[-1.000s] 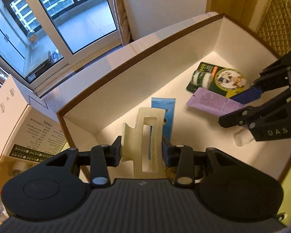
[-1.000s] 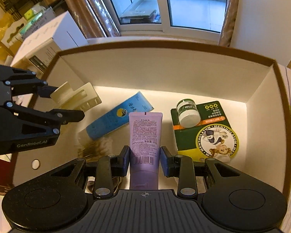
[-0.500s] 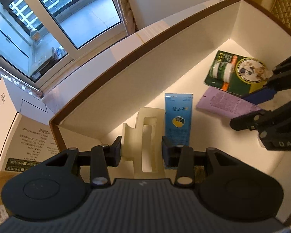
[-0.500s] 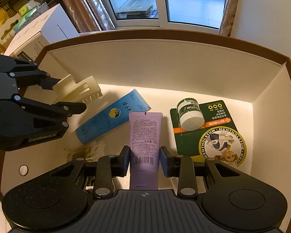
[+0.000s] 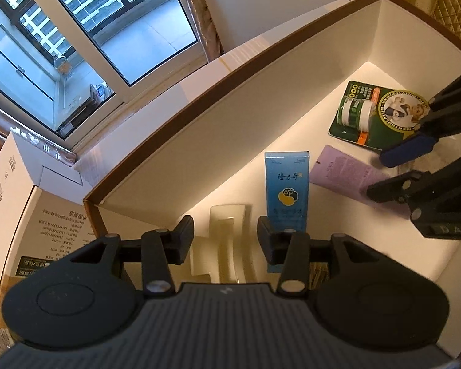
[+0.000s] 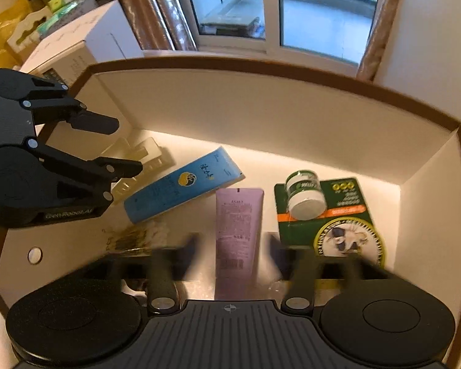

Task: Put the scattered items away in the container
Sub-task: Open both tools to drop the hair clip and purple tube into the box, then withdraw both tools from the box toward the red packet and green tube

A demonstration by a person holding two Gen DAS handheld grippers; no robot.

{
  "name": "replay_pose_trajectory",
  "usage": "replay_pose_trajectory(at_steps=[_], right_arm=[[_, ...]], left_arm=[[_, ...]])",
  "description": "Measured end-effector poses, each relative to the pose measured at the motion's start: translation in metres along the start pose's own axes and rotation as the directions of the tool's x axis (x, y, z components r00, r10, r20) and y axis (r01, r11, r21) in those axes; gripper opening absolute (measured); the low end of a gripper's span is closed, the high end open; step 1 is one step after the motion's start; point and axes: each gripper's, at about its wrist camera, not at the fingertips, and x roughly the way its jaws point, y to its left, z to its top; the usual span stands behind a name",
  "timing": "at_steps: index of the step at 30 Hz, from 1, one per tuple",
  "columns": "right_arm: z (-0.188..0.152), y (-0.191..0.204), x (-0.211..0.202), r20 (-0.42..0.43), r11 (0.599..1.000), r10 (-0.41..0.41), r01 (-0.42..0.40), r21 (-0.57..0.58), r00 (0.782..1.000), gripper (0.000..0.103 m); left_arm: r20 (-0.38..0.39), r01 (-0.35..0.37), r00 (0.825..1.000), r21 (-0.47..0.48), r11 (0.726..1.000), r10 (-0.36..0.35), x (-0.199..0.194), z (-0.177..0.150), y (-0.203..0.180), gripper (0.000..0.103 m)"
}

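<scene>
A brown-rimmed white box (image 5: 218, 70) (image 6: 261, 113) holds the items. My left gripper (image 5: 226, 235) (image 6: 123, 146) hangs over its left end, jaws opening. The cream hair claw clip (image 5: 227, 240) (image 6: 144, 156) lies on the floor between them, clear of both pads. My right gripper (image 6: 233, 246) (image 5: 393, 170) is blurred and its jaws are opening too. The purple tube (image 6: 238, 230) (image 5: 338, 175) lies flat between them, untouched. A blue tube (image 5: 287, 190) (image 6: 181, 184) rests between clip and purple tube. A green card (image 6: 344, 215) (image 5: 381, 123) carrying a small jar (image 6: 305, 196) sits at the right end.
A bag of cotton swabs (image 6: 138, 236) lies on the box floor near the front left. White cardboard boxes (image 5: 30, 209) (image 6: 86, 46) stand outside the box's left end. A window (image 6: 276, 6) and curtains are behind the far wall.
Both grippers were shut on their items, the left on the clip and the right on the purple tube. Both jaws have spread, and the clip and tube now lie loose on the box floor.
</scene>
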Motion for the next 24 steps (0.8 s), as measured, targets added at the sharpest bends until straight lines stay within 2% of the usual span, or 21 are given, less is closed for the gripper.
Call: replay_pose_trajectory(at_steps=[4,12,15,22,24], right_arm=[[-0.013,0.011,-0.02,0.019,0.993,-0.024,0.026,-0.111,1.0,0.079],[-0.028,-0.001,-0.037,-0.027,0.999,-0.031,0.03,-0.032,0.999,0.079],[-0.033,0.0,-0.045,-0.035,0.999,-0.044,0.044,-0.023,0.998,0.079],[-0.049,0.0,-0.072,0.003,0.998,-0.065,0.064,0.023,0.998,0.08],[-0.052,0.0,-0.081,0.021,0.997,-0.063,0.062,0.036,0.998,0.08]], left_arm=[[0.011,0.017,1.0,-0.024,1.0,-0.016,-0.015,-0.009,0.0,0.047],[0.018,0.053,0.998,-0.074,0.996,-0.052,-0.045,-0.03,-0.012,0.056],[0.021,0.064,0.998,-0.094,0.994,-0.062,-0.057,-0.036,-0.02,0.065],[0.061,0.062,0.997,-0.147,0.987,-0.053,-0.09,-0.047,-0.03,0.069],[0.079,0.044,0.996,-0.156,0.987,-0.032,-0.101,-0.05,-0.033,0.074]])
